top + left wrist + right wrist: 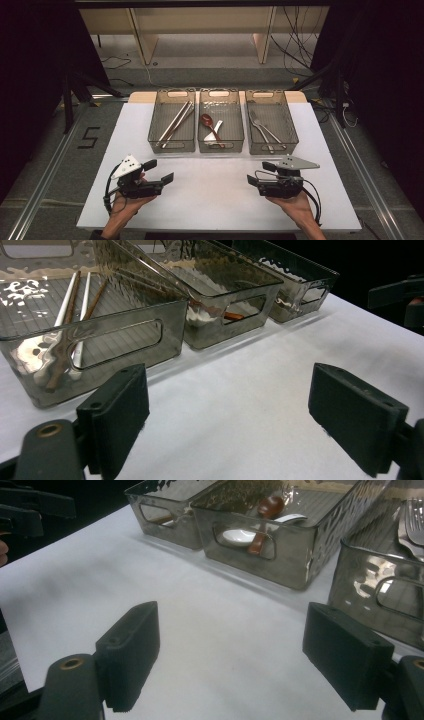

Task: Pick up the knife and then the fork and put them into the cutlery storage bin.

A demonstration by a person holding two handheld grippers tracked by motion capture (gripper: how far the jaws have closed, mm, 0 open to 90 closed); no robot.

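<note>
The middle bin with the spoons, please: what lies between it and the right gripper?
Bare white table top: in the high view, nothing lies between the right gripper and the middle bin; the right gripper view agrees.

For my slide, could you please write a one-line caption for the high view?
Two open hand-held grippers, left gripper and right gripper, wait before three cutlery bins on a white table.

1. A white table (pixel 215 200) carries the things.
2. The middle bin (pixel 221 146), smoky clear plastic, stands at its far edge.
3. The left bin (pixel 171 146) stands just beside it.
4. The right bin (pixel 272 148) flanks its other side.
</note>
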